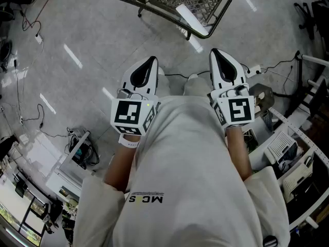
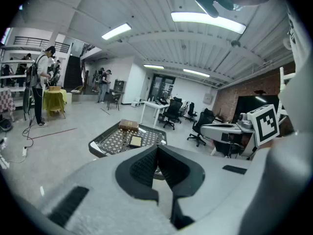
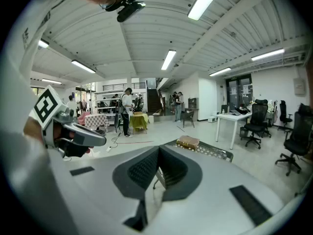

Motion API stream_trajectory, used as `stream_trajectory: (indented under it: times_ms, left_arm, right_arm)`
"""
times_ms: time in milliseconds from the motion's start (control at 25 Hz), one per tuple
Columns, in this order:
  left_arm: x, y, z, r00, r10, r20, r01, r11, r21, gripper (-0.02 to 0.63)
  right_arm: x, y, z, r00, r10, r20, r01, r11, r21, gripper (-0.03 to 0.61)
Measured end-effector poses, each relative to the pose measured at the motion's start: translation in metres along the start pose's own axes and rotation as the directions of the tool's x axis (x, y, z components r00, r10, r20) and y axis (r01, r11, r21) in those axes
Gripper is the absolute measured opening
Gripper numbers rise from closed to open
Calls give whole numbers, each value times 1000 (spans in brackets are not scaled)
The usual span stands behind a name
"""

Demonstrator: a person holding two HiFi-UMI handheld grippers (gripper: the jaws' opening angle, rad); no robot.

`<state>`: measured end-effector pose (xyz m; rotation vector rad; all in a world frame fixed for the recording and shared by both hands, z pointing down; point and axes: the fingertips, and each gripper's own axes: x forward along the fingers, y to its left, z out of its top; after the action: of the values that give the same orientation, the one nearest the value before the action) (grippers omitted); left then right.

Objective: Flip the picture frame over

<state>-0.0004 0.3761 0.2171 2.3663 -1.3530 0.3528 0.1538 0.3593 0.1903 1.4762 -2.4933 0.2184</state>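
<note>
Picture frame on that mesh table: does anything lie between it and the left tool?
Only bare grey floor, seen in the head view. The left tool is held short of the mesh table, where the picture frame lies.

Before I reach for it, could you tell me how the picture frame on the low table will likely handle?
The picture frame lies flat and looks thin, so it is probably stiff and light, yet awkward to get under. Glass cannot be made out; perhaps treat it as fragile.
</note>
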Motion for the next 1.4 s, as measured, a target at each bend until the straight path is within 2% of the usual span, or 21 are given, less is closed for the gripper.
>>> stream_trajectory:
  times_ms: [200, 320, 440, 680, 920, 1120, 1240, 1400]
  left_arm:
    - [-24, -57, -8, 999, 49, 0, -49, 999, -14, 25]
    - [-33, -93, -14, 995, 93, 22, -92, 995, -24, 25]
    - [-35, -122, -22, 992, 126, 31, -125, 992, -33, 25]
    - [-42, -152, -30, 983, 181, 42, -179, 983, -48, 25]
    - [-46, -138, -27, 969, 243, 46, -240, 968, -70, 25]
    - [-25, -107, -25, 968, 250, 28, -246, 964, -101, 25]
    - [-2, -74, -19, 970, 241, 19, -237, 966, -105, 25]
    - [36, -11, 4, 975, 223, 18, -220, 969, -117, 25]
  right_arm:
    - [-52, 1, -14, 997, 68, -34, -68, 998, -13, 15]
    - [-76, -3, -20, 992, 129, -16, -130, 990, -53, 15]
    - [-94, -12, -23, 985, 170, 22, -169, 984, -50, 15]
    - [-118, -28, -28, 976, 214, 51, -213, 977, -28, 15]
    - [-99, -25, -25, 965, 257, 60, -257, 966, -14, 15]
    - [-61, -25, -22, 961, 273, 38, -272, 962, -19, 15]
    - [-23, -27, -25, 963, 271, 16, -270, 963, -20, 15]
    - [43, -37, -25, 971, 237, -22, -237, 971, 28, 15]
